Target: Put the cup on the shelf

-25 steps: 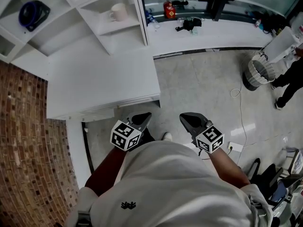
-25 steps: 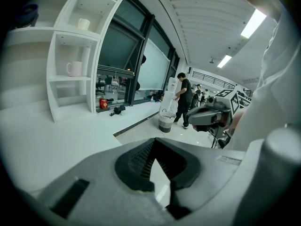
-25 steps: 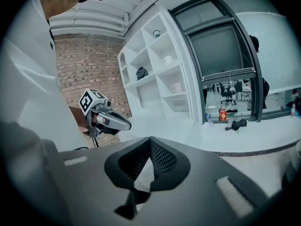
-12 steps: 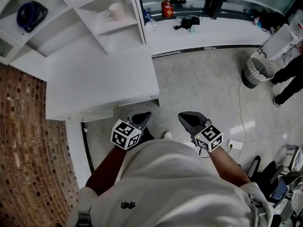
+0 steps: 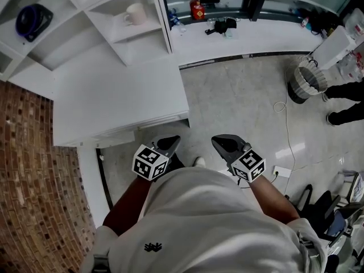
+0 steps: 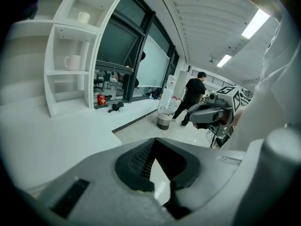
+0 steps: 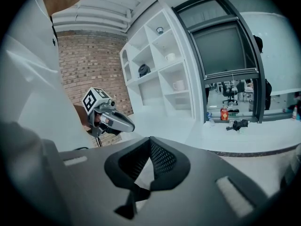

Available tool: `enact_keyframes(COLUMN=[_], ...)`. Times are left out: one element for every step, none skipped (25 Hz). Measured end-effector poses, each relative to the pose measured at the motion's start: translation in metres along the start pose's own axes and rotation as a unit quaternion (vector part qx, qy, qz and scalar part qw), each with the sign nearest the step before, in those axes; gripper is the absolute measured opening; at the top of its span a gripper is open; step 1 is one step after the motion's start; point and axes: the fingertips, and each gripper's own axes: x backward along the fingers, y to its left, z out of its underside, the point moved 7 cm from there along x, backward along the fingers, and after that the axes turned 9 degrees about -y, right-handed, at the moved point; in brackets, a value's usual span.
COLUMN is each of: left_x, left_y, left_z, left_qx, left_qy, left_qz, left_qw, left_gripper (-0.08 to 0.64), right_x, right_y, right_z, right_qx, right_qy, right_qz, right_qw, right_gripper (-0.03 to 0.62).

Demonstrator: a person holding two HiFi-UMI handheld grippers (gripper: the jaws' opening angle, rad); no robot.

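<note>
A pale mug [image 5: 135, 13] stands upright in a compartment of the white shelf [image 5: 149, 37], handle to the left; it also shows as the mug [image 6: 73, 61] and the mug [image 7: 178, 84]. Neither gripper is near it. My left gripper [image 5: 170, 143] and right gripper [image 5: 222, 144] hang side by side close to my body, over the floor in front of the white counter [image 5: 119, 95]. The left gripper [image 6: 153, 142] is shut and empty. The right gripper [image 7: 150, 139] has its jaw tips together, with nothing held.
A second cup [image 6: 83, 17] sits one shelf higher and a dark blue object [image 5: 31, 19] in a left compartment. The window ledge carries a red can [image 5: 196, 9] and black gear [image 5: 219, 26]. A bin [image 5: 304, 84] and a person [image 5: 347, 104] stand at the right; a brick wall [image 5: 34, 169] is at the left.
The whole scene has drifted slightly left in the head view. Both grippers keep the same posture and stay shut.
</note>
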Motion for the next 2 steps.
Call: enact_keyframes(left_x=[-0.0002, -0.0004], left_y=[0.0003, 0.0005], left_z=[-0.0010, -0.0019], left_qx=[0.000, -0.001], left_qy=[0.000, -0.001], left_qz=[0.001, 0.001], left_qw=[1.0000, 1.0000], left_gripper=[0.006, 0.006], right_x=[-0.0004, -0.0008], right_y=[0.0000, 0.0000], right_z=[-0.0004, -0.0008], right_qx=[0.000, 0.001], right_qy=[0.001, 0.001], right_qz=[0.000, 0.000], right_qw=[1.000, 1.000], right_gripper=[0.011, 0.011])
